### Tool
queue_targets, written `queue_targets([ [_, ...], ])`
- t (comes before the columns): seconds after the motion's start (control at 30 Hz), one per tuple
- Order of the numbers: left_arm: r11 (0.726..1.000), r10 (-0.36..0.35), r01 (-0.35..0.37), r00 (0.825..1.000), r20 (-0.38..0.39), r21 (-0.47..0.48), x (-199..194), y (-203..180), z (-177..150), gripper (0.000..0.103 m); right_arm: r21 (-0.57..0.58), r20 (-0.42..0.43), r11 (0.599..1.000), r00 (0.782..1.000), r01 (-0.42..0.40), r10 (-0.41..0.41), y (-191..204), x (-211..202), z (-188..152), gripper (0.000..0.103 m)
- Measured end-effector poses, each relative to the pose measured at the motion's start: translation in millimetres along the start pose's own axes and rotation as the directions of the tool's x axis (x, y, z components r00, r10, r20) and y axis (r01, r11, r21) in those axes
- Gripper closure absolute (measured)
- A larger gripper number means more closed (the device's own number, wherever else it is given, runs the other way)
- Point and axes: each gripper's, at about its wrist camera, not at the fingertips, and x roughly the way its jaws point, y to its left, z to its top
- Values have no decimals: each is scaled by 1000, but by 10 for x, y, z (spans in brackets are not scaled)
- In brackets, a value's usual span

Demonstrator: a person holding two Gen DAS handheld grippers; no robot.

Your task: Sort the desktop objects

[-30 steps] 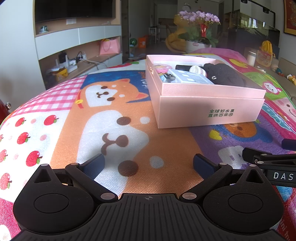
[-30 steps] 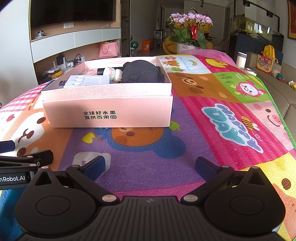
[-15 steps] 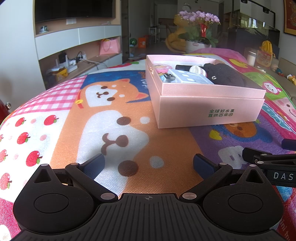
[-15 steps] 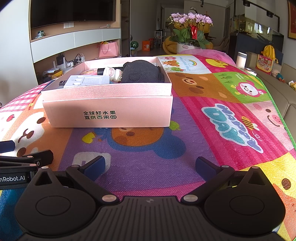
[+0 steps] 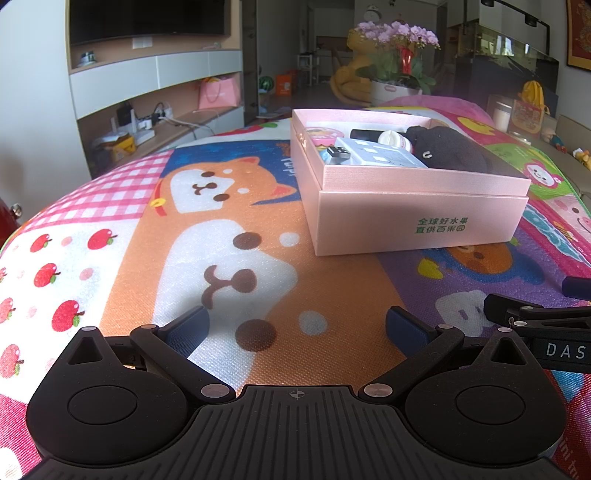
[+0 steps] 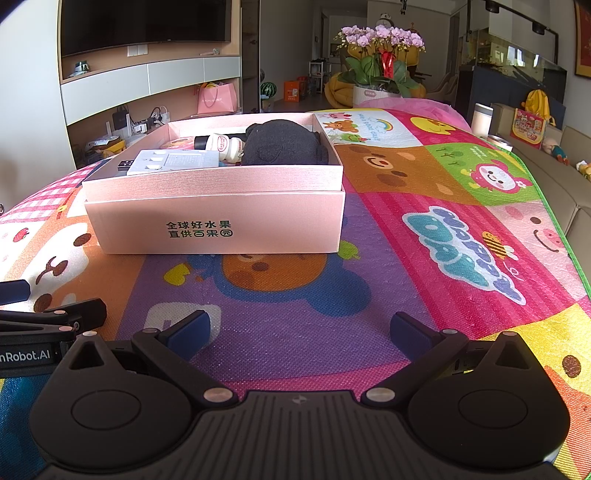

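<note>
A pink cardboard box (image 5: 417, 218) stands on the cartoon play mat (image 5: 229, 258); it also shows in the right wrist view (image 6: 214, 225). Inside lie a black soft toy (image 6: 280, 146), a white power strip (image 6: 173, 162), a small white bottle (image 6: 223, 146), a small black block (image 5: 338, 152) and a pink round tin (image 5: 319, 133). My left gripper (image 5: 297, 326) is open and empty, low over the mat, in front and left of the box. My right gripper (image 6: 299, 332) is open and empty, in front of the box.
A pot of pink orchids (image 6: 380, 55) stands beyond the mat's far end. A wall unit with a TV (image 6: 144, 26) and shelves is at the back left. A sofa edge with toys (image 6: 565, 155) runs along the right. Each gripper's side shows in the other's view.
</note>
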Motion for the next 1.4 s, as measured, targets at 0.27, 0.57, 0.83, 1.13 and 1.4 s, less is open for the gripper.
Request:
queue_targets([
  [0.27, 1000, 0, 0, 1000, 0, 0, 1, 0, 0, 0, 0, 0, 1000, 1000, 0, 0, 0, 2, 2, 0],
  [0.57, 1000, 0, 0, 1000, 0, 0, 1, 0, 0, 0, 0, 0, 1000, 1000, 0, 0, 1, 1, 1, 0],
  [0.83, 1000, 0, 0, 1000, 0, 0, 3, 4, 2, 0, 0, 0, 1000, 1000, 0, 0, 2, 3, 2, 0],
  [1.13, 1000, 4, -4, 1000, 1, 2, 7, -6, 3, 0, 0, 0, 1000, 1000, 0, 0, 2, 3, 2, 0],
  [1.4, 1000, -12, 12, 1000, -16, 5, 7, 10, 26, 0, 0, 0, 1000, 1000, 0, 0, 2, 6, 5, 0],
])
